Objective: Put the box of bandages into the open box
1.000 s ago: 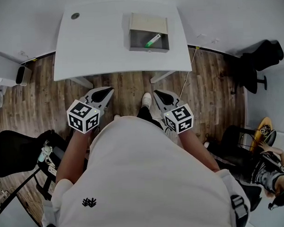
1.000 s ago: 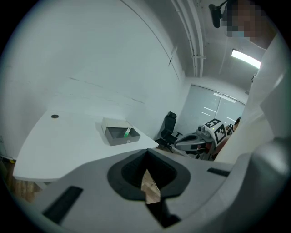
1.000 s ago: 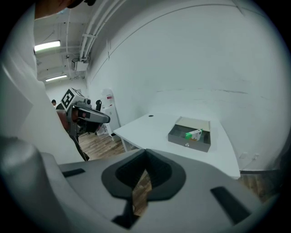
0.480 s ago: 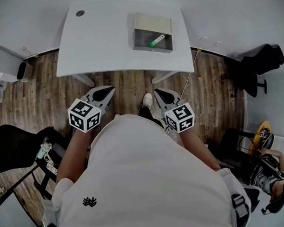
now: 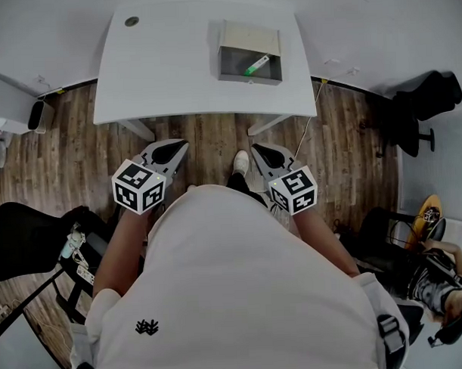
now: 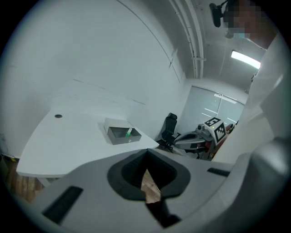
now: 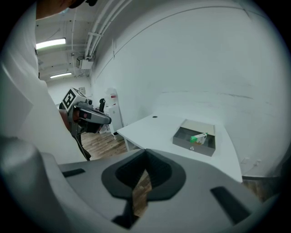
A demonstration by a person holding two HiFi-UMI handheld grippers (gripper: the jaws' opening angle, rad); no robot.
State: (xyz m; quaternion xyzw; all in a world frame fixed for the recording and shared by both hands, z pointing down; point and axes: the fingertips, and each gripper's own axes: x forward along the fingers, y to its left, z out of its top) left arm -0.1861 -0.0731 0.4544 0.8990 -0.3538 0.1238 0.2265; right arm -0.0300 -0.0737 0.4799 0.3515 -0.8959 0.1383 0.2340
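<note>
An open grey box point(image 5: 248, 43) stands on the far right part of the white table point(image 5: 167, 76). A green-and-white box of bandages point(image 5: 252, 65) lies inside it, leaning against the right wall. Both grippers are held close to the person's body over the wooden floor, well short of the table. My left gripper point(image 5: 171, 149) is shut and empty, and my right gripper point(image 5: 261, 152) is shut and empty too. The left gripper view shows the open box point(image 6: 119, 137) and the bandages point(image 6: 128, 133) far beyond its jaws point(image 6: 146, 152). The right gripper view shows the same box point(image 7: 191, 143) past its jaws point(image 7: 145, 151).
A round cable hole point(image 5: 131, 21) sits at the table's far left corner. Black office chairs stand at the right point(image 5: 425, 97) and lower left point(image 5: 29, 244). Another person sits at the lower right point(image 5: 439, 282). A white device point(image 5: 38, 117) stands by the left wall.
The head view has drifted slightly, so the table sits a little further right in the frame. Both grippers stay shut and almost still near the body.
</note>
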